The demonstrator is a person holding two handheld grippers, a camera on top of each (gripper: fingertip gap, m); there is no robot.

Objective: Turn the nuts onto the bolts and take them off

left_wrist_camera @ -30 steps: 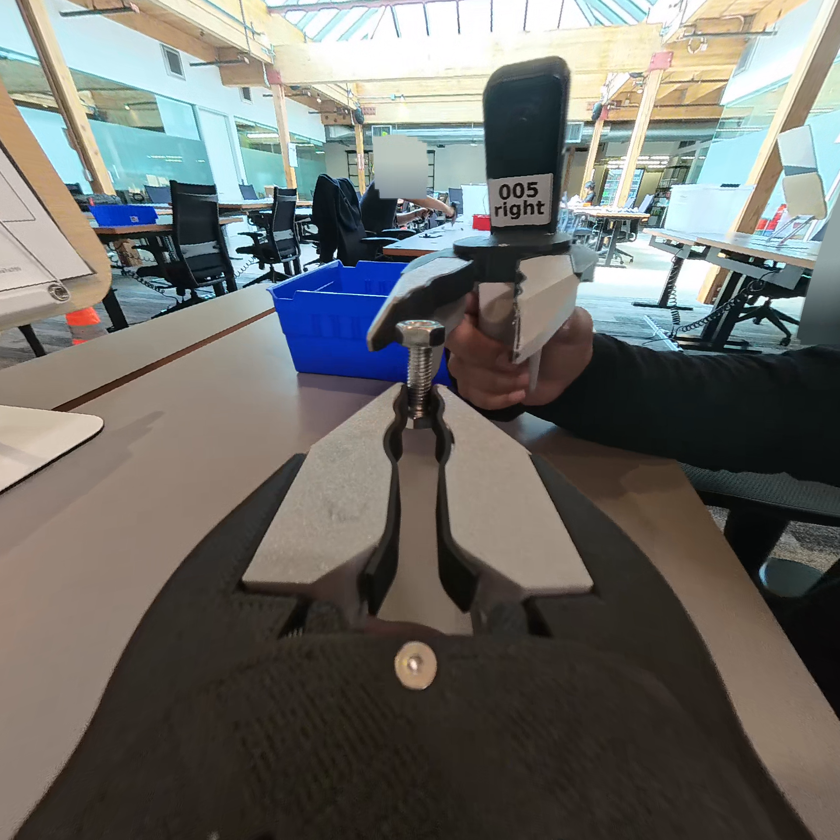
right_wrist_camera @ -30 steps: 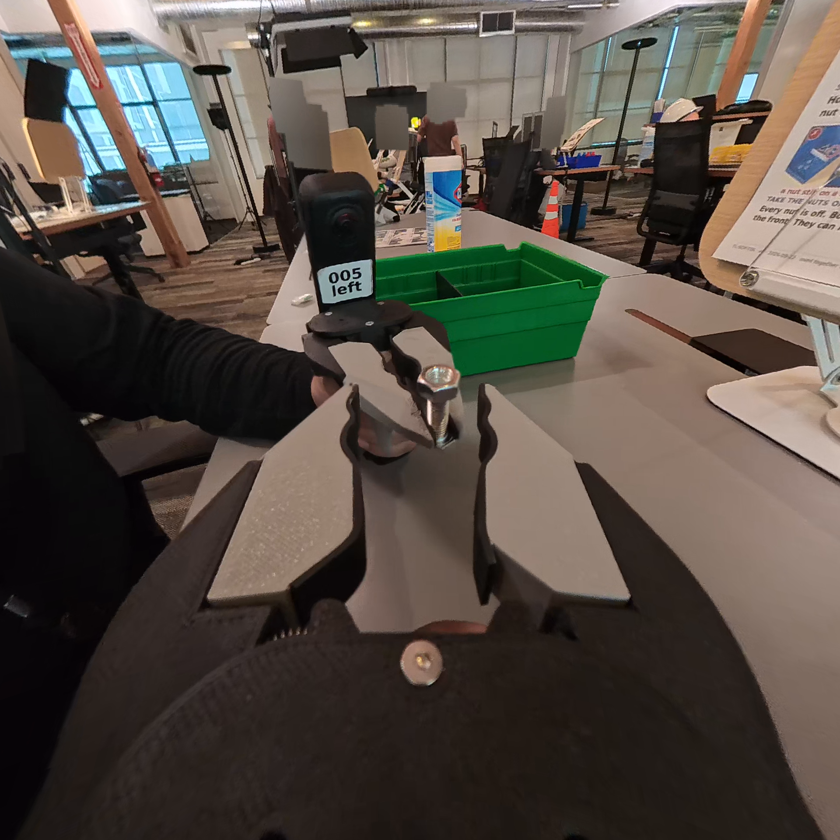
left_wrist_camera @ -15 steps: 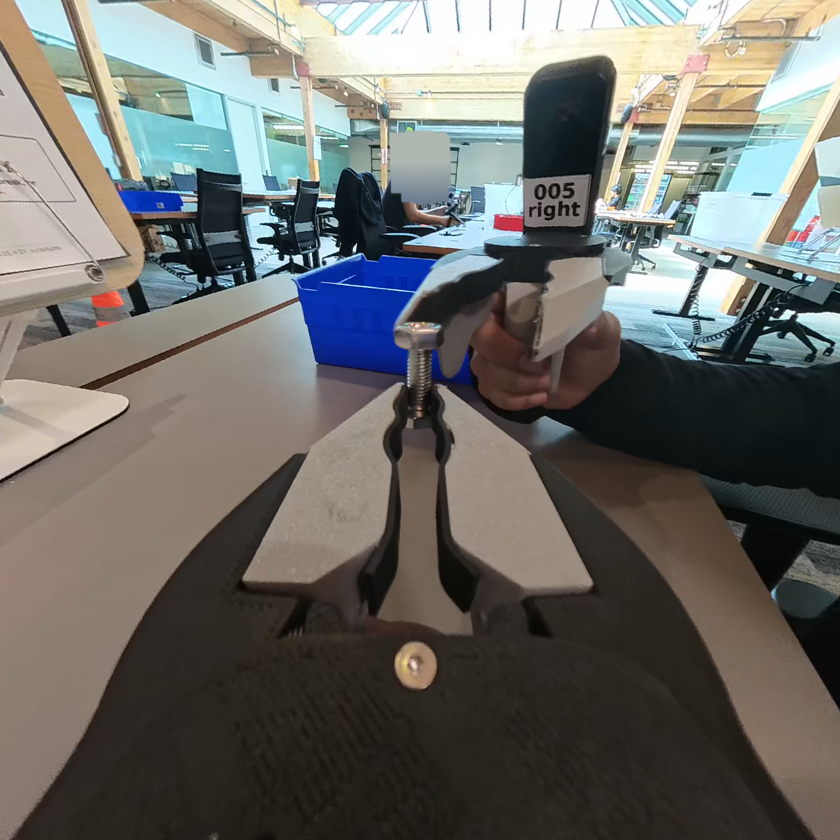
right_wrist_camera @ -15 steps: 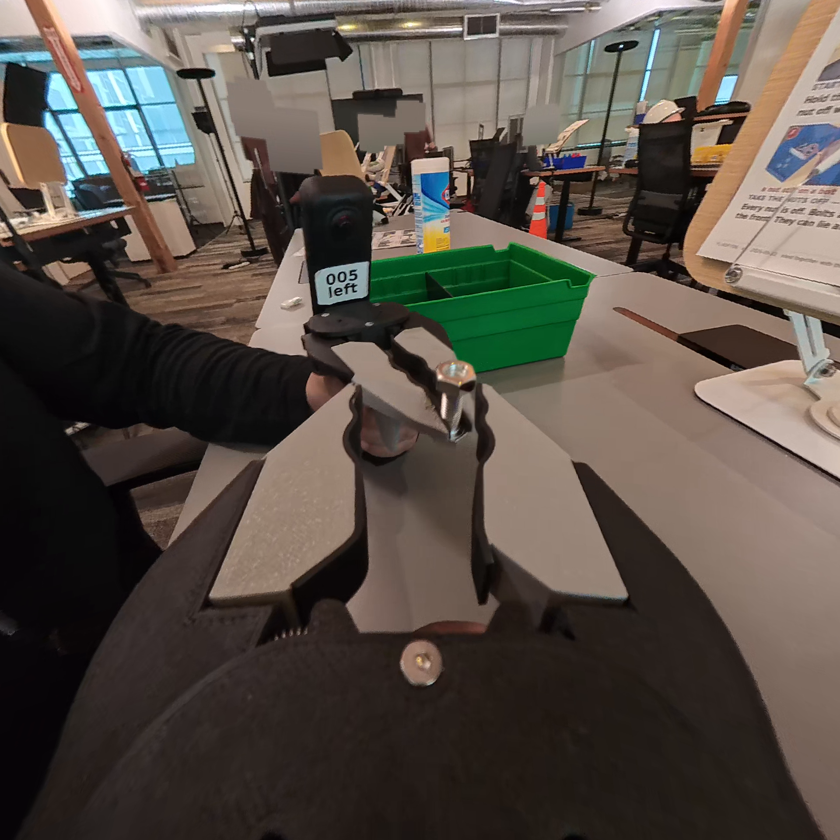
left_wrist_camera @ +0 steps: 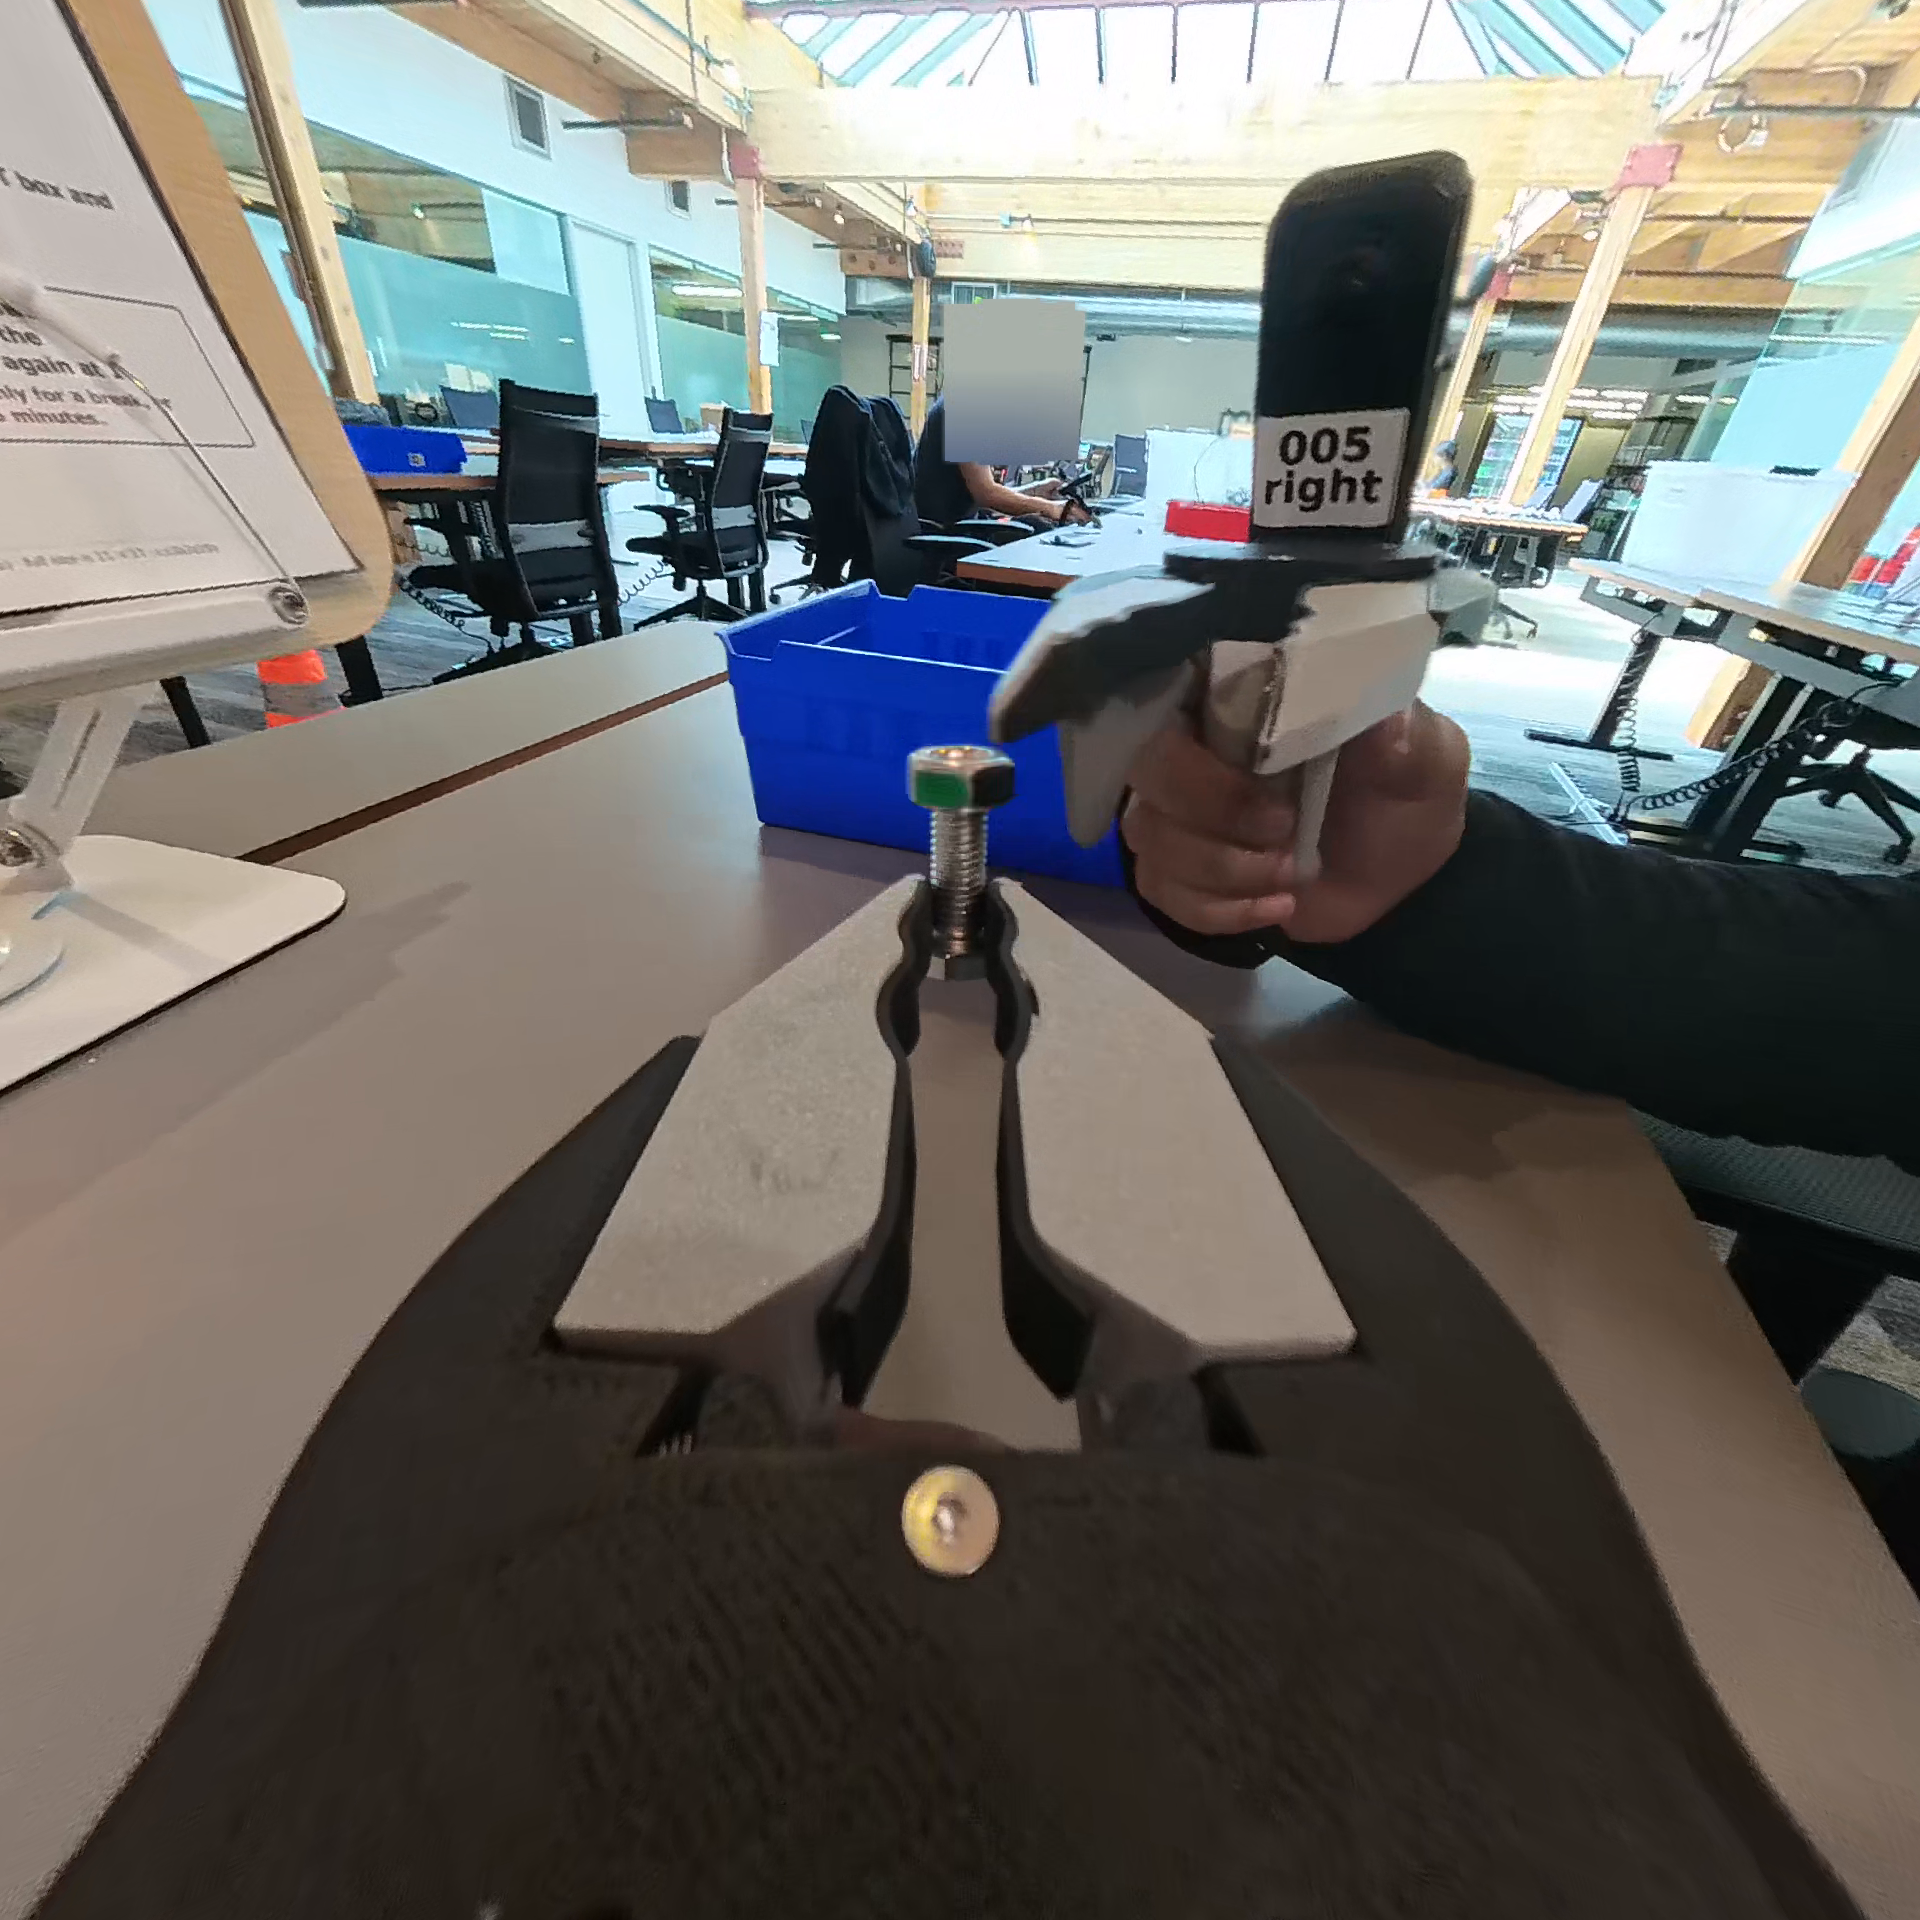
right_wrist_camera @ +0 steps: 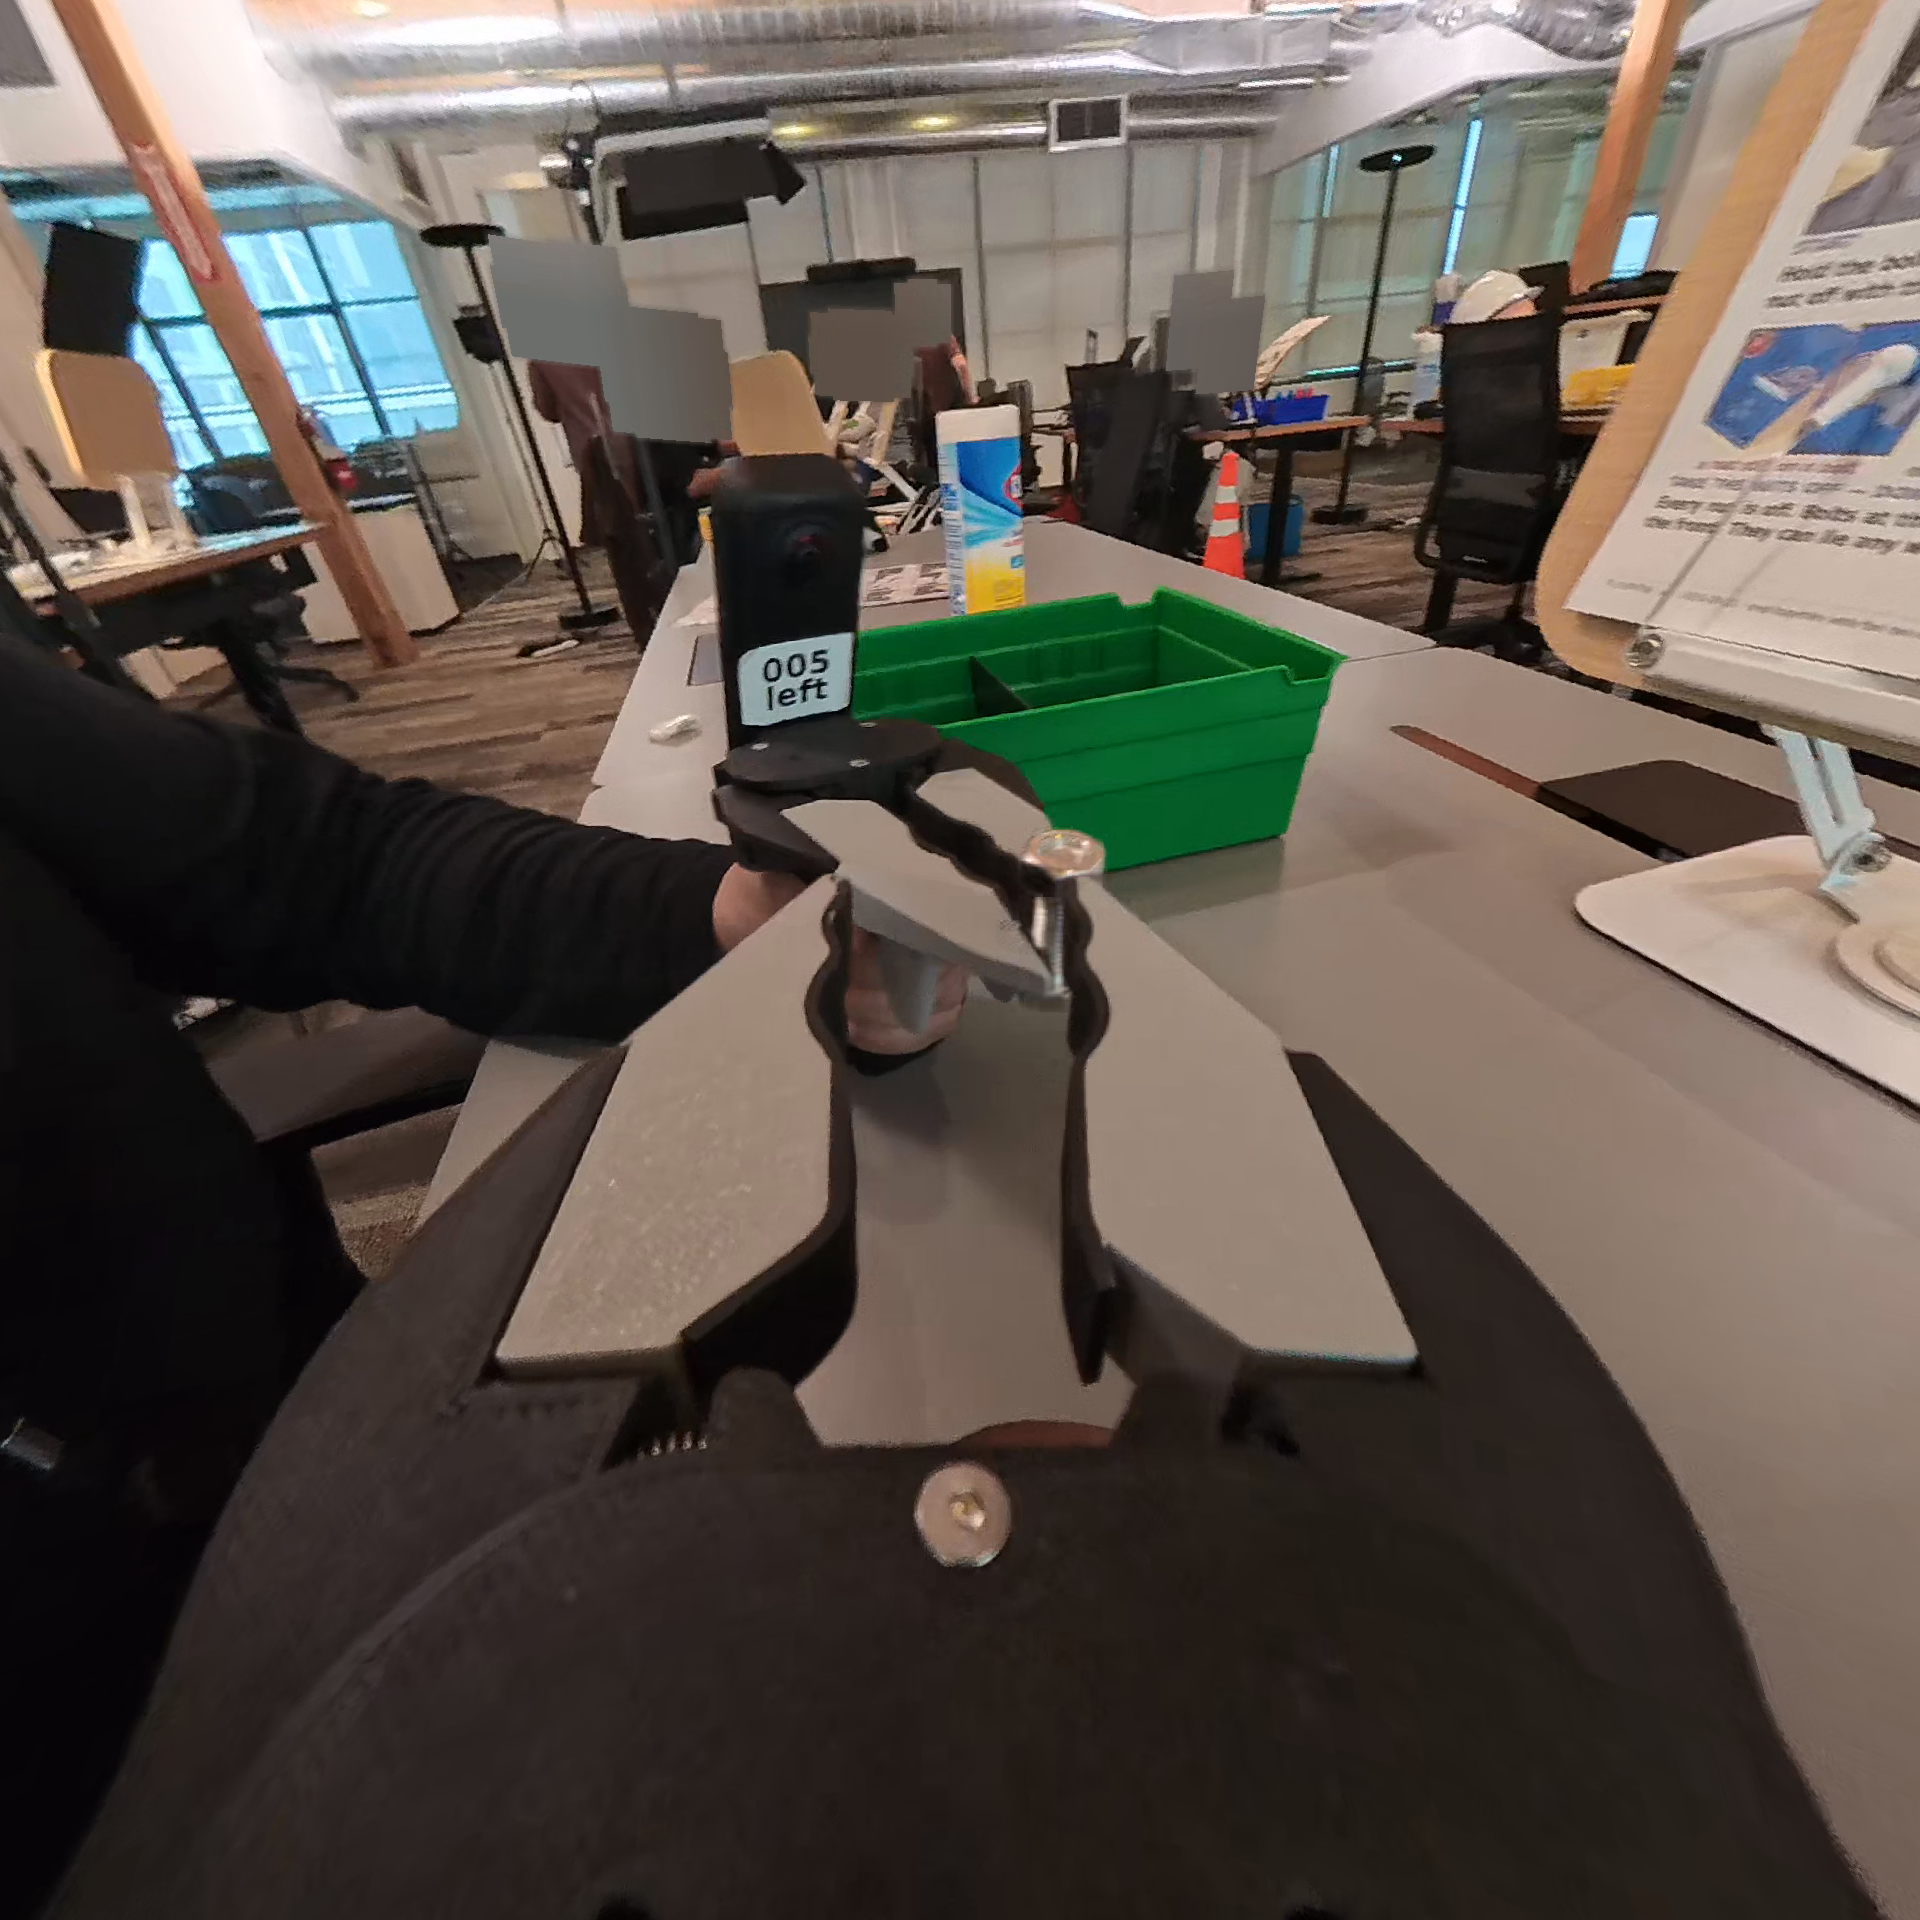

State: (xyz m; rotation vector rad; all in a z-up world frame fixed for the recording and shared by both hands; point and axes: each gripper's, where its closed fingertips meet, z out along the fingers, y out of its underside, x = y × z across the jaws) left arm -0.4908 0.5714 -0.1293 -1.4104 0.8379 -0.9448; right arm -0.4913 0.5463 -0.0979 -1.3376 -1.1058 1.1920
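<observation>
One bolt (left_wrist_camera: 958,862) is in play, and everything else sits around it; it stands upright, hex head on top, its threaded shank clenched between the tips of the left gripper (left_wrist_camera: 958,940) above the grey table (left_wrist_camera: 499,997); whether a nut is on it I cannot tell. The right gripper (right_wrist_camera: 951,951) is spread wide and holds nothing; in the right wrist view its right finger reaches up beside the bolt (right_wrist_camera: 1055,914), which shows just past that fingertip, touching or not I cannot say. In the left wrist view the right gripper (left_wrist_camera: 1049,769) hangs just right of the bolt head and slightly above it. Two bins are in view: one blue bin (left_wrist_camera: 862,727) behind the bolt in the left wrist view, one green bin (right_wrist_camera: 1143,717) with dividers behind it in the right wrist view. One tilted instruction board on a white stand (left_wrist_camera: 156,416) is well to the left of the bolt; one wipes canister (right_wrist_camera: 979,509) stands beyond the green bin.
</observation>
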